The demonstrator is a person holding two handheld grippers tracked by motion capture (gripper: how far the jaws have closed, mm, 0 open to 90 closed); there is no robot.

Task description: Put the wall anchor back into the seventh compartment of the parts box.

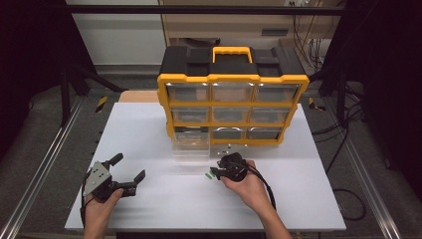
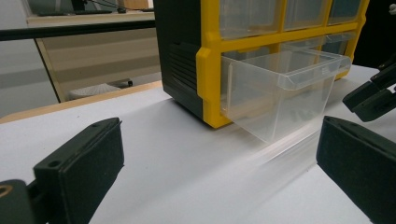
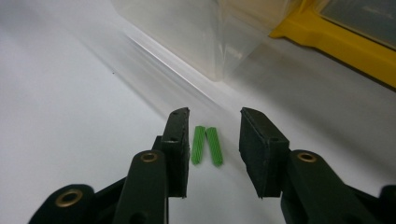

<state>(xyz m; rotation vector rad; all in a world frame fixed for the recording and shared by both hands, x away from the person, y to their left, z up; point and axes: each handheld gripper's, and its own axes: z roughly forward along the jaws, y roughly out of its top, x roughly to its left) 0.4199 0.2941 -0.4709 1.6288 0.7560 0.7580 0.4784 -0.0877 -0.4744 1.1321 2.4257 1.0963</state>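
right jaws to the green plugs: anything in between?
Nothing visible. The two green wall plugs lie side by side on the white table, between the right gripper pads, a gap on each side. The open clear drawer sits beyond them.

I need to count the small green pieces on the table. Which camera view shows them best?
The right gripper view: two ribbed green pieces lie side by side on the white table, between the right tool's open jaws. The high view gives a tiny green speck.
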